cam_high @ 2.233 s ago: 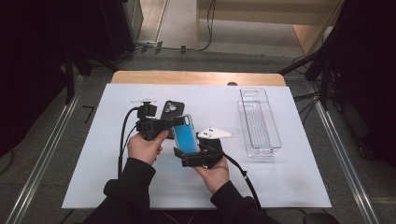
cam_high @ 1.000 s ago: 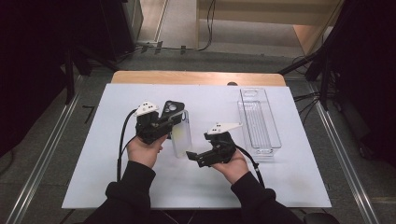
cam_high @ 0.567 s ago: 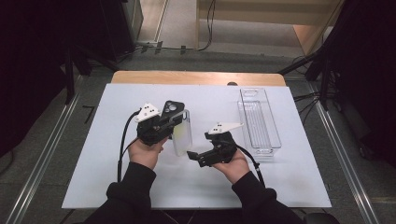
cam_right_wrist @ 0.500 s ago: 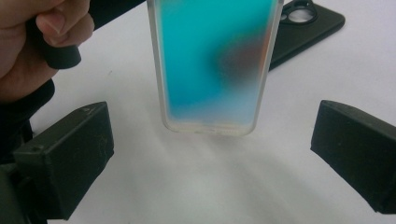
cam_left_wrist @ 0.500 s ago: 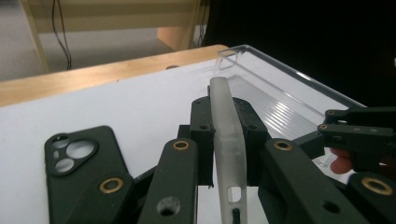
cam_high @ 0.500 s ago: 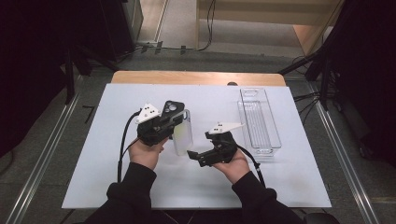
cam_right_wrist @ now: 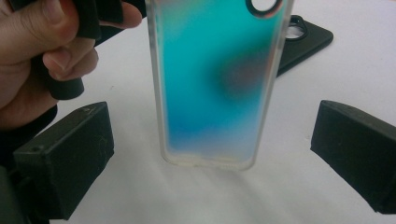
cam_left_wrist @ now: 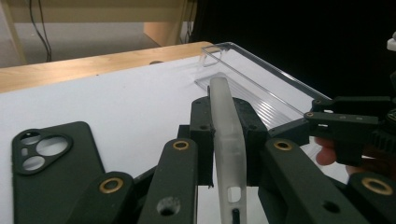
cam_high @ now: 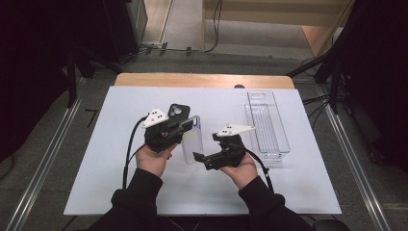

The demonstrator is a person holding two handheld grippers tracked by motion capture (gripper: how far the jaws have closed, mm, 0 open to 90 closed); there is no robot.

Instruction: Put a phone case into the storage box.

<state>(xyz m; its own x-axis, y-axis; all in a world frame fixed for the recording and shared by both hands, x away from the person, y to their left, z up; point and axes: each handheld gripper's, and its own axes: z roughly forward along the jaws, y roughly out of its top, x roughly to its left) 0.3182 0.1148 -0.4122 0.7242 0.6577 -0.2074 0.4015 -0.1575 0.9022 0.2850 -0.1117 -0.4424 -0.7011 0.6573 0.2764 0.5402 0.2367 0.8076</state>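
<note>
The left gripper was clamped on the translucent phone case, holding it upright on edge above the table while the right gripper stood open just beside it, so a second grasp probably came next, needing those jaws squared on the case's lower end.

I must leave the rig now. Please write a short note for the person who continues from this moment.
Left claw: shut on the translucent phone case, holding it upright on edge above the white table.
Right claw: open, facing the case, not touching it.
Black phone case: flat on the table behind the left claw.
Clear tray: at the right, holding neither case.
Done: translucent case lifted.
Left: probably passing or placing it; black case untouched.
</note>
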